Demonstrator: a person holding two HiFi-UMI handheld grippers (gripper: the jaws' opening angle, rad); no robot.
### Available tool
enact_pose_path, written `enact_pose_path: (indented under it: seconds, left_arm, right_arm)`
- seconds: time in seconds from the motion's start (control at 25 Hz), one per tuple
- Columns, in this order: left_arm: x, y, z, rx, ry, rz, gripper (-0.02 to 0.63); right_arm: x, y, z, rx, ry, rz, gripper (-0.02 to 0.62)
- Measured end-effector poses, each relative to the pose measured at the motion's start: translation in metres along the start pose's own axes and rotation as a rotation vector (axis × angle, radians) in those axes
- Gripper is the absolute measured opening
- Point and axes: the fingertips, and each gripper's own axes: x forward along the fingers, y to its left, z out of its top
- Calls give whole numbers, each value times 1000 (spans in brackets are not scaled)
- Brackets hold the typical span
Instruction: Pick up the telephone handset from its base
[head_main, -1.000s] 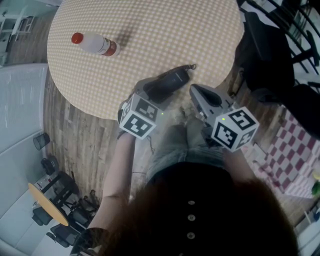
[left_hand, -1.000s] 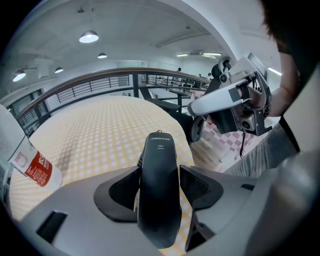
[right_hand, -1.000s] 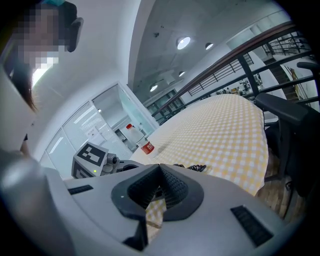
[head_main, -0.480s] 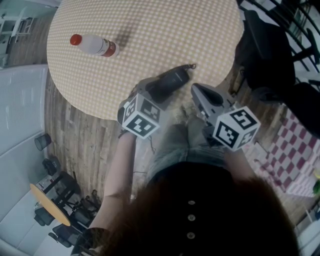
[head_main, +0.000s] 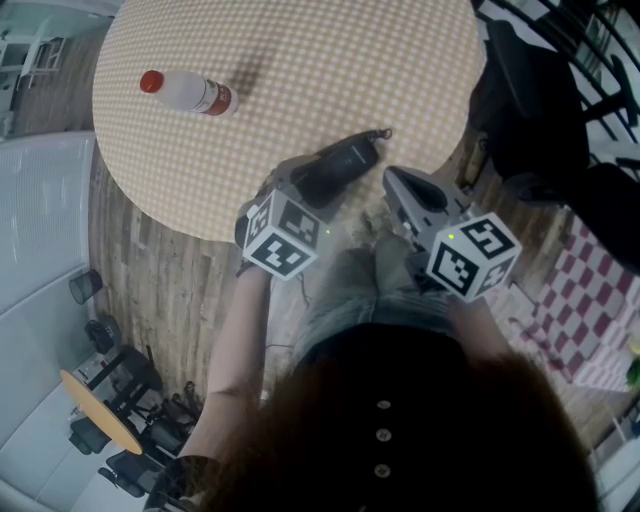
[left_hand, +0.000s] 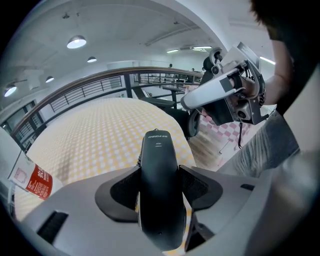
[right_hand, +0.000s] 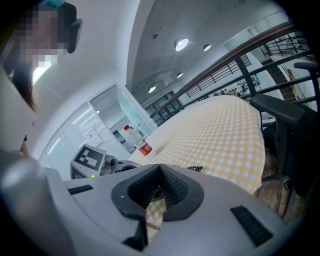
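Left gripper (left_hand: 159, 172) jaws clamped on handset (left_hand: 157, 145), at table (head_main: 330, 60) edge. Right gripper (right_hand: 159, 168) jaws together, holding nothing.

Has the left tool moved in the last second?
No. The left tool, shut on the telephone handset, sits at the same spot by the checked table edge, equally far from the bottle.

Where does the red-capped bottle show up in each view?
Head view: the bottle is upper left, near the table's far-left rim.
Left gripper view: at the lower-left edge, only its labelled part shows.
Right gripper view: small, left of centre.
Shared landmark: the checked table it rests on.
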Motion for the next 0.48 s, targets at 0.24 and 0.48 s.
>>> enact_pose_path:
  seconds: [0.24,0.48]
  left_arm:
    - [-3,0,10,6,-28,-6,255]
    - [-13,4,20,-9,-64,12,255]
  right_arm:
    - [1,2,4,-6,-6,3,9]
    - [0,3,9,-16,-17,5,9]
